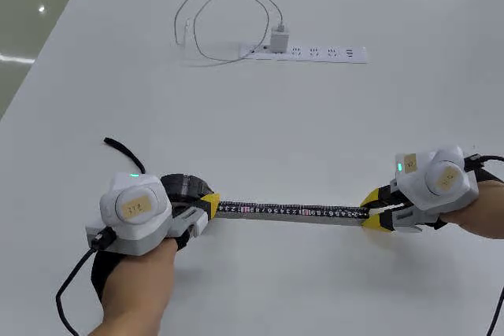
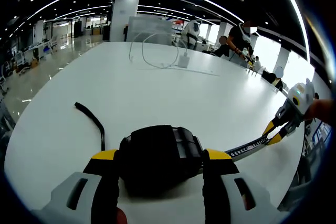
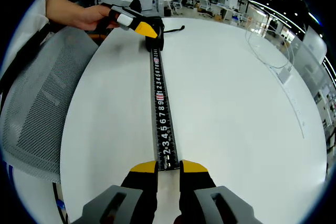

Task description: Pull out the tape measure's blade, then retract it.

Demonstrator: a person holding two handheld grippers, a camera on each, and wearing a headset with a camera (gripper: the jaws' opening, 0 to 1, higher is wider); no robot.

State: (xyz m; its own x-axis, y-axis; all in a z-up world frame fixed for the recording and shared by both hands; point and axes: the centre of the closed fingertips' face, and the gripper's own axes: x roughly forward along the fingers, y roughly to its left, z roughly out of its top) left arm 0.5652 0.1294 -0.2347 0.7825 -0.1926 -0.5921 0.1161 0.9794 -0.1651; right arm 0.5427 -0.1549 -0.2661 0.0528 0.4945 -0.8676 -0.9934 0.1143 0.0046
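Your left gripper [image 1: 201,208] clamps the tape measure case [image 2: 160,163] between its fingers [image 2: 105,156]; your right gripper [image 3: 168,167] pinches the blade [image 3: 160,108] tip. Pulling out seems done; next, guide the blade back slowly.

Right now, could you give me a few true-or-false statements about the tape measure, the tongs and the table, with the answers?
1. The left tongs grip the black tape measure case. True.
2. The blade is wound fully inside the case. False: it stretches out across the white table from the case to the right tongs.
3. The right tongs are shut on the blade's end. True.
4. The power strip at the far side of the table has nothing plugged in. False: a white charger sits in its left end.
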